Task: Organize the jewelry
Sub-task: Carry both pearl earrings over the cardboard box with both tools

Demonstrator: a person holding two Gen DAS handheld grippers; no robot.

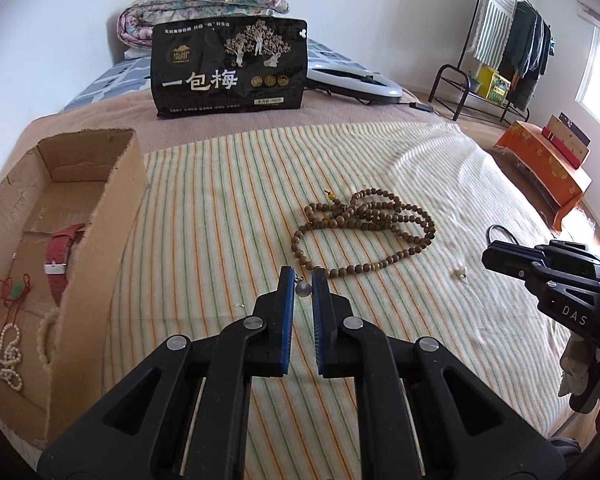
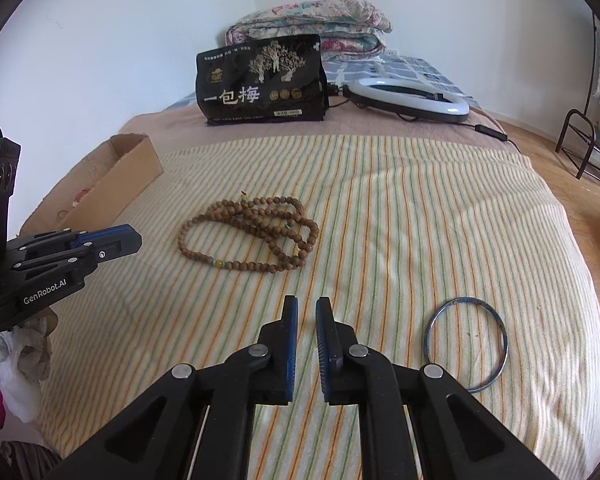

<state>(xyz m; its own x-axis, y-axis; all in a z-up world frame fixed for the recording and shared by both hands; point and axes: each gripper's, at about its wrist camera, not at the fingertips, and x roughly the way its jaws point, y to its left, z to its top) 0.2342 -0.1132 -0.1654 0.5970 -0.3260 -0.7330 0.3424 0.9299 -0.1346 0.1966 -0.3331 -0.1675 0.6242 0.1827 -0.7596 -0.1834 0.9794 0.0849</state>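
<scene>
My left gripper (image 1: 303, 277) is shut on a small grey bead pendant (image 1: 303, 289), held just above the striped blanket (image 1: 228, 208). A long string of brown wooden beads (image 1: 364, 232) (image 2: 252, 232) lies beyond both grippers. My right gripper (image 2: 307, 306) is shut, and nothing shows between its fingers. A thin blue-grey bangle (image 2: 466, 344) lies to its right. In the left wrist view a tiny white piece (image 1: 460, 271) sits just off the right gripper's tip; I cannot tell if it is held. At the left, a cardboard box (image 1: 100, 216) holds a red watch strap (image 1: 62, 256), a red cord, and pearl strands (image 1: 10, 352).
A black snack bag (image 1: 230, 68) stands upright at the far side of the bed, beside a ring light (image 2: 408, 100) with its cable. A folded quilt (image 1: 204, 4) lies behind them. Right of the bed are wooden floor, a clothes rack (image 1: 512, 52) and an orange box (image 1: 544, 164).
</scene>
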